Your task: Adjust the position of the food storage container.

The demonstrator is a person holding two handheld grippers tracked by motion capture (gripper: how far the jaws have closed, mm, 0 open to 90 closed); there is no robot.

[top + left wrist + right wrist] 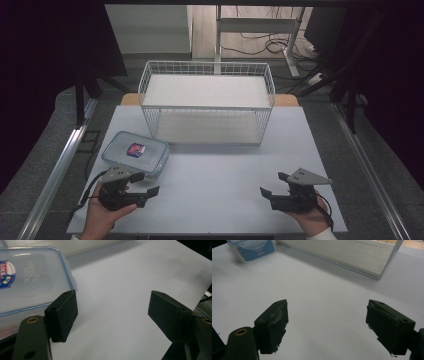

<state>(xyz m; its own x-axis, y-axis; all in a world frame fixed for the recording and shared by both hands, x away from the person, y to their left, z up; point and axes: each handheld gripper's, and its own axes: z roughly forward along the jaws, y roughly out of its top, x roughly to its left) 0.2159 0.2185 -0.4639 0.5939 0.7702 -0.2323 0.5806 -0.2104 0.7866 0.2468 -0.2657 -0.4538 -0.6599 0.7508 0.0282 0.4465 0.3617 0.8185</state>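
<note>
Lidded plastic box (135, 154) sits just in front of the wire basket's (206, 102) left corner, contents hidden. My left claw (146, 184) hangs wide open beside it, holding nothing; my right claw (274, 184) likewise.

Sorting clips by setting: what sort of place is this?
Probably a lab or office workspace: a white table framed by metal rails, a desk frame with loose cables behind, and a staged wire shelf rack.

- We see a white wire basket rack (207, 102) with two shelves, well ahead of both grippers at the table's far side.
- We see the pale table (225, 170) beneath them, and cables (260, 47) on the floor beyond.
</note>
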